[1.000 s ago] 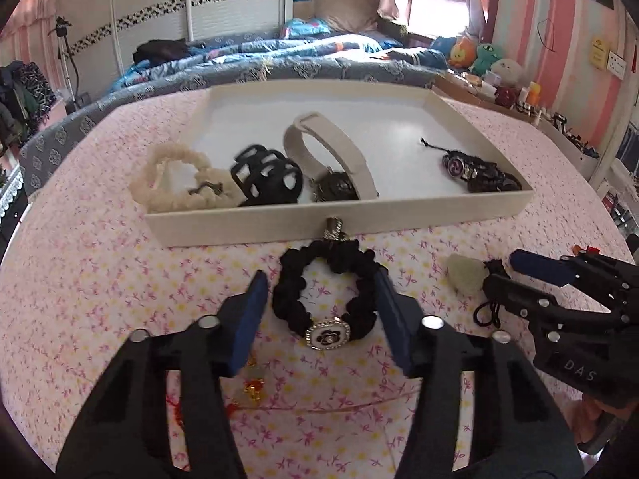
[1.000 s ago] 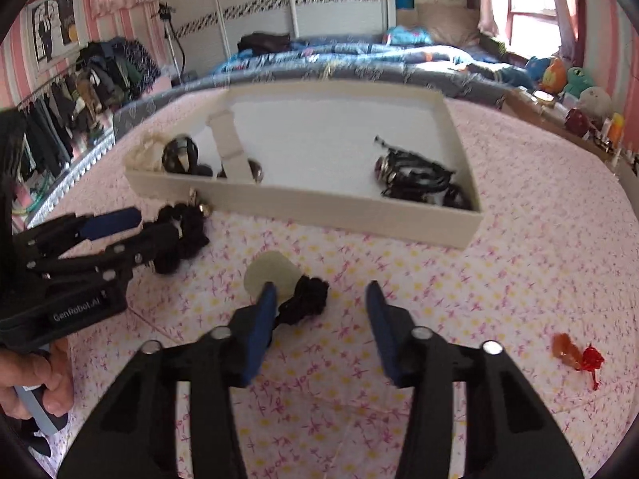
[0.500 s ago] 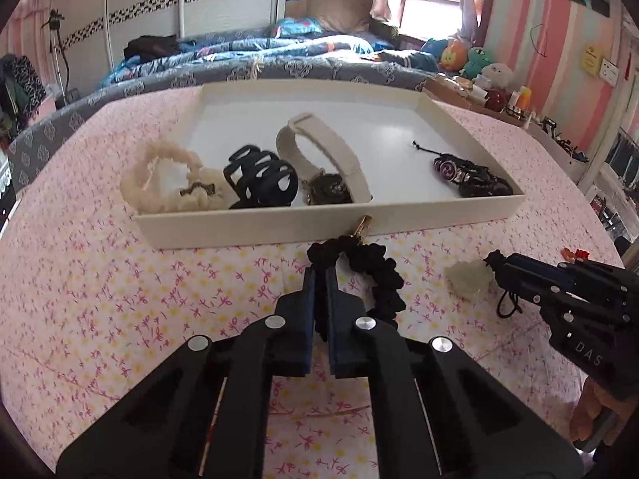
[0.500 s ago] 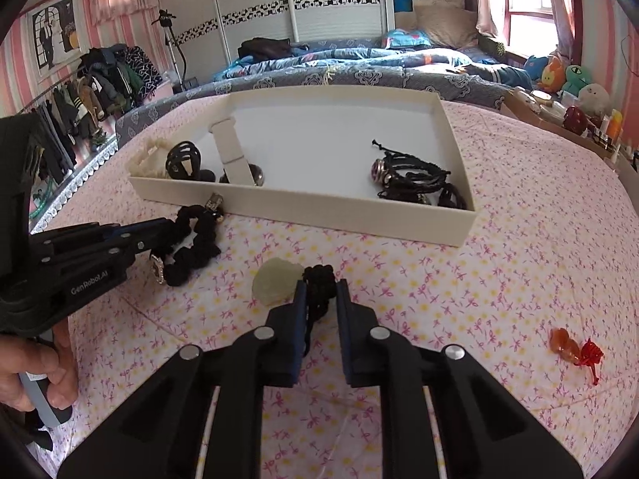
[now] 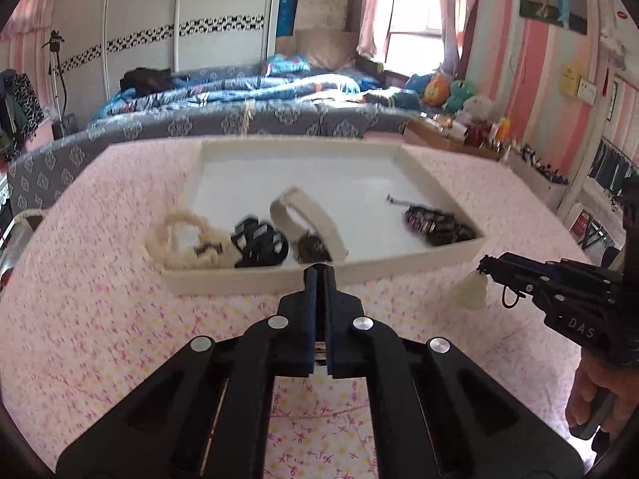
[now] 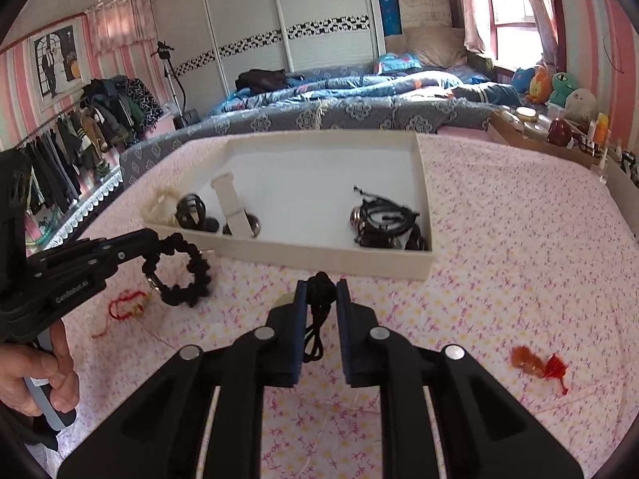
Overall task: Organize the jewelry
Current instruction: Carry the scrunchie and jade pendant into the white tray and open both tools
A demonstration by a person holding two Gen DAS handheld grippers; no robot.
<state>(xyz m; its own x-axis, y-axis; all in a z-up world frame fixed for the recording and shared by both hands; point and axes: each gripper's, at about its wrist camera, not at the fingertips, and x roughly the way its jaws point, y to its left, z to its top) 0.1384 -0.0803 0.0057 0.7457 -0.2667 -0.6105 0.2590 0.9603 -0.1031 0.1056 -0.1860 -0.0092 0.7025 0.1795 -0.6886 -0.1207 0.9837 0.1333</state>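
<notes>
In the left wrist view, a pink flowered cloth (image 5: pixel 100 303) covers the surface, with a bed (image 5: pixel 239 107) under blue quilts across the upper middle and a striped pink wall at the right. A shallow white tray (image 5: pixel 279 275) sits at centre, holding a cream scrunchie (image 5: pixel 175 239), a black claw clip (image 5: pixel 259 241), a cream band (image 5: pixel 307 215) and dark bracelets (image 5: pixel 435 223). The left gripper (image 5: pixel 319 275) fills the lower centre with its jaws pressed together, and what they pinch is hidden here. At the right edge the right gripper (image 5: pixel 489 265) dangles a pale stone pendant (image 5: pixel 469 291) by its black cord. In the right wrist view, wardrobe doors and a clothes rack line the upper left. The right gripper (image 6: pixel 321 291) at lower centre pinches the pendant's black knotted cord (image 6: pixel 319 289) between narrowly parted blue pads. At the left, the left gripper (image 6: pixel 153 237), held by a hand (image 6: pixel 36 375), pinches a black braided bracelet (image 6: pixel 179 271), which hangs just before the tray's (image 6: pixel 319 255) near wall. A red string charm (image 6: pixel 124 307) and an orange tasselled charm (image 6: pixel 539 363) lie on the cloth.
</notes>
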